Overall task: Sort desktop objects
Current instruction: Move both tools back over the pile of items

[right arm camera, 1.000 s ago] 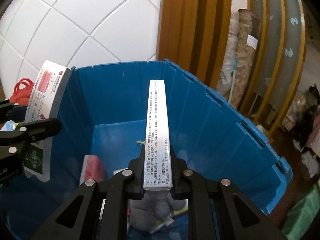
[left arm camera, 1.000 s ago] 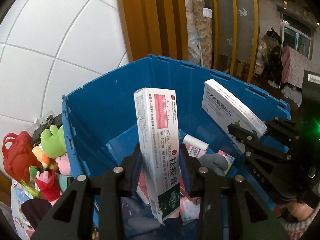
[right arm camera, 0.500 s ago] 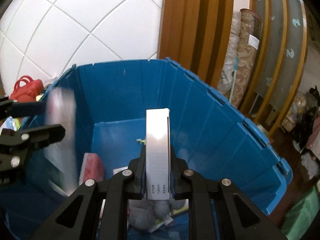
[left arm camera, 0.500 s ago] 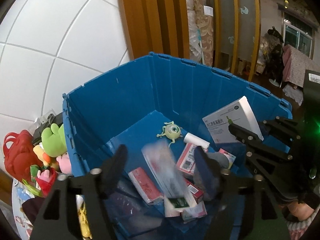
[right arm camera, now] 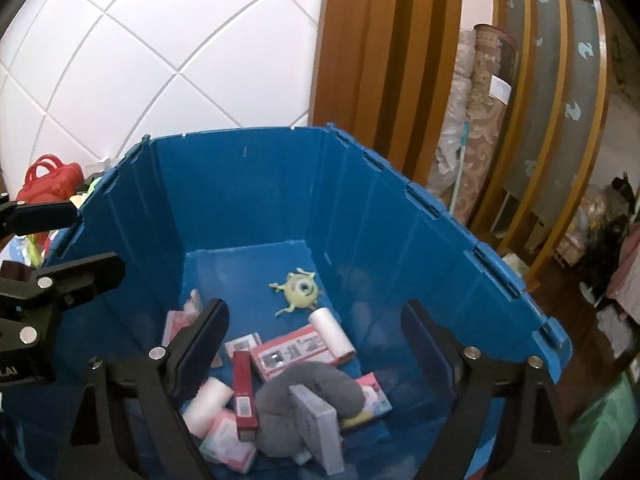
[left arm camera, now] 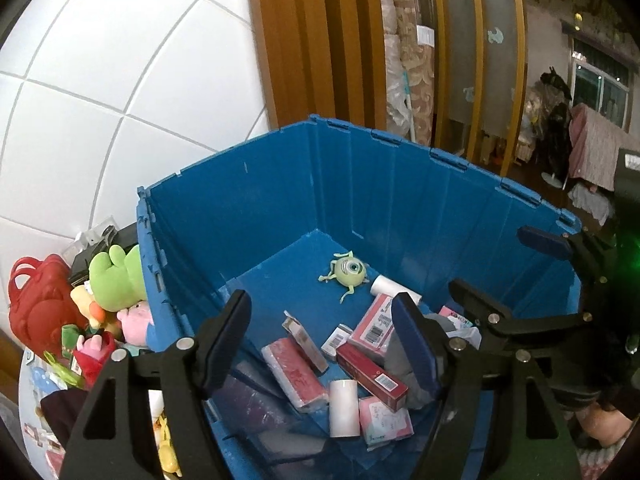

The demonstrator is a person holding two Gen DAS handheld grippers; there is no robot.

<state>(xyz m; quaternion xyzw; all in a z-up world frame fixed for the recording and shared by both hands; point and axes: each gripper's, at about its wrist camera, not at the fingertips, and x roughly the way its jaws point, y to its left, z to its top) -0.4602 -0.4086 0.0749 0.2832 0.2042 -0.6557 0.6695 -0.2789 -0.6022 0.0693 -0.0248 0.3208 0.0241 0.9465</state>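
A blue plastic crate [left arm camera: 360, 184] [right arm camera: 248, 184] stands below both grippers. Inside lie several pink and red medicine boxes [left arm camera: 294, 372] [right arm camera: 294, 350], white rolls [left arm camera: 343, 408] [right arm camera: 332, 334], a green one-eyed toy [left arm camera: 349, 270] [right arm camera: 299, 290] and a grey plush [right arm camera: 308, 388]. A grey-white box [right arm camera: 318, 420] leans on the plush. My left gripper [left arm camera: 324, 336] is open and empty above the crate. My right gripper [right arm camera: 316, 344] is open and empty above the crate; it also shows at the right of the left wrist view [left arm camera: 500, 276].
Plush toys [left arm camera: 116, 272] and a red bag [left arm camera: 36, 300] [right arm camera: 50, 176] are piled left of the crate. A white tiled wall [left arm camera: 100, 80] is behind. Wooden slats [right arm camera: 392, 60] and rolled carpets [right arm camera: 480, 120] stand to the right.
Both grippers opened. The acne cream box fell from the left gripper into the crate, and the white medicine box dropped from the right gripper onto the grey plush.
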